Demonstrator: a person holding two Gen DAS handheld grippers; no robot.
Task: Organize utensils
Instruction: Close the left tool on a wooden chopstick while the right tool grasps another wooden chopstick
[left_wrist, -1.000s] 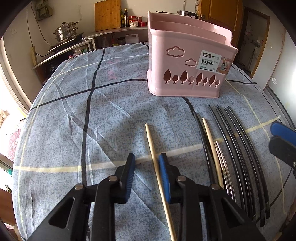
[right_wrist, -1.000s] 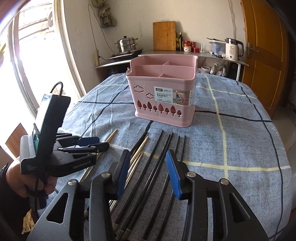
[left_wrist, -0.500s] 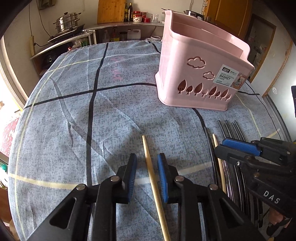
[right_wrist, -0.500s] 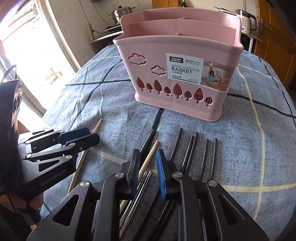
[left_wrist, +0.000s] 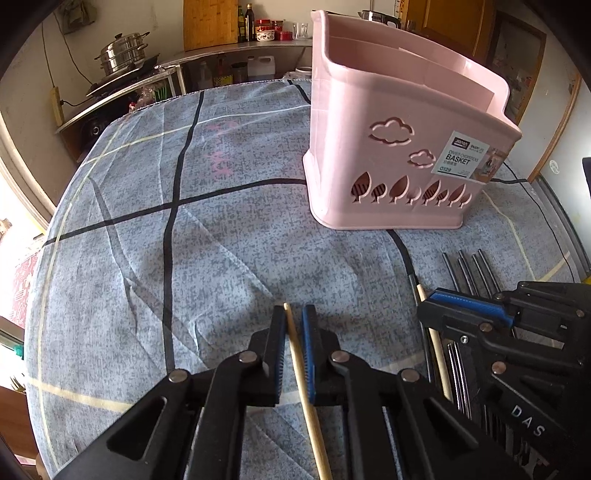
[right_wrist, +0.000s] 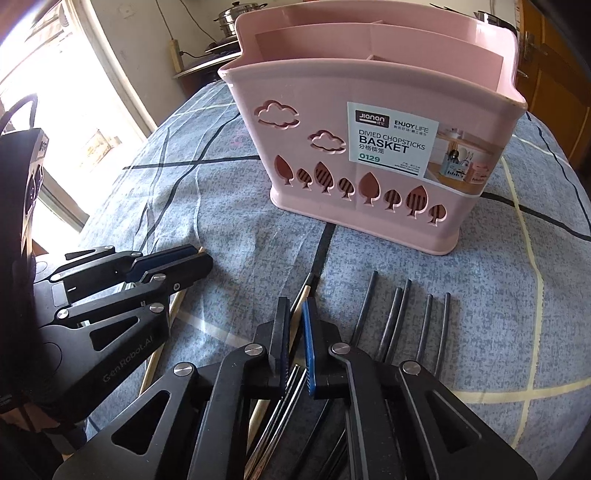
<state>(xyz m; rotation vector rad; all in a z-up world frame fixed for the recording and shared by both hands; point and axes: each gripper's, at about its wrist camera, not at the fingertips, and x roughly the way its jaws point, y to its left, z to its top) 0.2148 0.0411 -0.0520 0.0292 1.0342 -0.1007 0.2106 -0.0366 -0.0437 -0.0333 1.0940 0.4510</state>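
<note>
My left gripper (left_wrist: 293, 314) points down at the tablecloth, its jaws closing tight on a wooden chopstick (left_wrist: 313, 424) that runs back under the hand. My right gripper (right_wrist: 294, 304) is closing on a second wooden chopstick (right_wrist: 303, 295), whose tip sticks out past the pads. In the right wrist view my left gripper (right_wrist: 201, 258) is low at the left. The right gripper (left_wrist: 424, 310) shows at the right of the left wrist view. Several black chopsticks (right_wrist: 399, 314) and metal chopsticks (right_wrist: 288, 391) lie beside it. The pink divided basket (right_wrist: 314, 92) stands upright just beyond.
A blue-grey checked tablecloth (left_wrist: 221, 258) covers the round table. Behind it a counter carries a steel steamer pot (left_wrist: 122, 55), a wooden cutting board (left_wrist: 210, 22) and bottles. A bright window (right_wrist: 74, 92) is at the left and a wooden door (right_wrist: 554, 74) at the right.
Both grippers moved in toward the basket and lower. Both pairs of jaws narrowed onto a wooden chopstick each. The right gripper shifted left from the black chopsticks to the wooden one.
</note>
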